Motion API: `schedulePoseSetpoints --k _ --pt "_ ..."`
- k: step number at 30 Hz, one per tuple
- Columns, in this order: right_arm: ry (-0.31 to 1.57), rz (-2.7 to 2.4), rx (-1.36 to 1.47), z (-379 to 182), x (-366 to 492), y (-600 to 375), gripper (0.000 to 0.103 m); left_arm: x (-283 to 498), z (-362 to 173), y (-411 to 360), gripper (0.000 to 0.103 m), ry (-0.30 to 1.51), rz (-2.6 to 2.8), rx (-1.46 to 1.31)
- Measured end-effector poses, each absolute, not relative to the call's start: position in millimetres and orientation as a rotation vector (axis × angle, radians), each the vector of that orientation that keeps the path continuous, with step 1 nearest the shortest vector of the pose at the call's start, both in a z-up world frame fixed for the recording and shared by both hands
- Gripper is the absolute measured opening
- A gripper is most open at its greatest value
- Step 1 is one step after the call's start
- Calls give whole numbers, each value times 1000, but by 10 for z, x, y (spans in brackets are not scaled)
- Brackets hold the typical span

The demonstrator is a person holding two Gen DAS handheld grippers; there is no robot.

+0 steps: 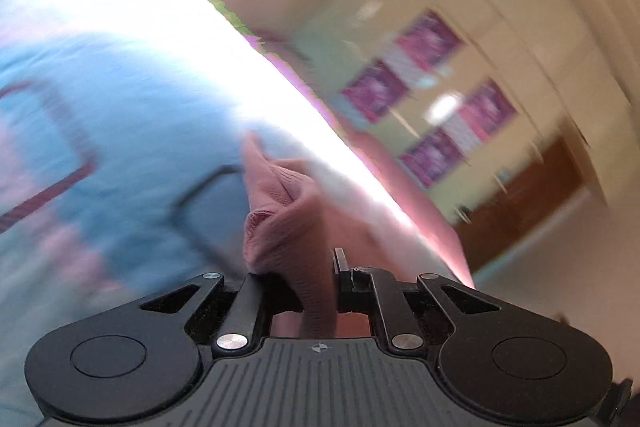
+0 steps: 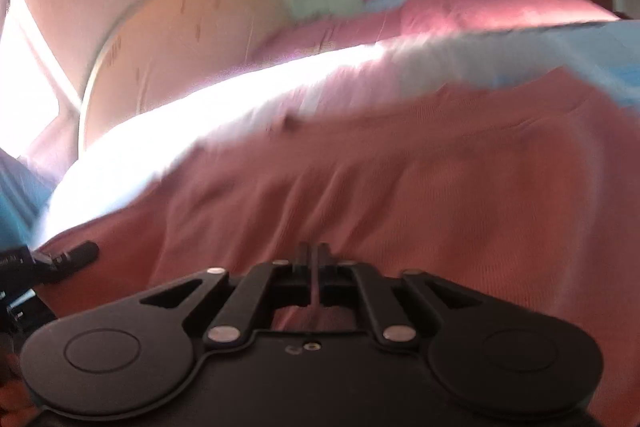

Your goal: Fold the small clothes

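Observation:
A pink knit garment (image 1: 280,211) is bunched up between the jaws of my left gripper (image 1: 298,267), which is shut on a fold of it above the blue patterned bed cover (image 1: 120,131). That view is heavily blurred. In the right wrist view the same pink garment (image 2: 400,167) spreads wide across the bed. My right gripper (image 2: 316,255) is shut on its near edge, with a thin ridge of cloth pinched between the pads. One of my left gripper's fingers (image 2: 76,253) shows at the far left, at the garment's left corner.
A cream headboard (image 2: 160,47) stands behind the bed, and a pink pillow or blanket (image 2: 480,11) lies at its far side. Purple pictures (image 1: 428,39) hang on the yellow wall next to a brown wooden door (image 1: 520,195). A bright sunlit strip (image 2: 200,107) crosses the bed cover.

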State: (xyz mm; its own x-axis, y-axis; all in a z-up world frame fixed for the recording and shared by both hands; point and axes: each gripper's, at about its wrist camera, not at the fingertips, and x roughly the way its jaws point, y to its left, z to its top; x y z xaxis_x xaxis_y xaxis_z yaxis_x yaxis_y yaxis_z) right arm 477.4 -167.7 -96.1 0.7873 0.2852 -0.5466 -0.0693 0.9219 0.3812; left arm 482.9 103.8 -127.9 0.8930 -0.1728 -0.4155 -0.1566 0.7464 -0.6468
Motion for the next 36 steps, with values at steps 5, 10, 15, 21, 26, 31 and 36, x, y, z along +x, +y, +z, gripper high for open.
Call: schedulePoseSetpoints --k 5,10,15,21,26,31,36 --pt "499 77 455 -717 4419 -2346 5 5070 -827 331 10 489 -202 -596" --pt "400 -58 533 -489 4041 -3101 7 5299 -612 -612 10 560 -381 -522" --pt "394 -76 600 -487 3788 -3615 59 5494 -944 -1596 29 891 -512 -393" --pt "448 61 638 -581 3801 -3692 44 5359 -583 -829 30 733 -413 -418" --pt "570 157 652 -862 4071 -3530 55 5701 -550 -245 30 712 -271 -337" --pt "668 176 600 -1039 4292 -3388 61 5796 -773 -209 30 786 -244 -314" --pt "734 206 423 -1002 4456 -3140 33 5769 -931 -156 36 797 -234 -389"
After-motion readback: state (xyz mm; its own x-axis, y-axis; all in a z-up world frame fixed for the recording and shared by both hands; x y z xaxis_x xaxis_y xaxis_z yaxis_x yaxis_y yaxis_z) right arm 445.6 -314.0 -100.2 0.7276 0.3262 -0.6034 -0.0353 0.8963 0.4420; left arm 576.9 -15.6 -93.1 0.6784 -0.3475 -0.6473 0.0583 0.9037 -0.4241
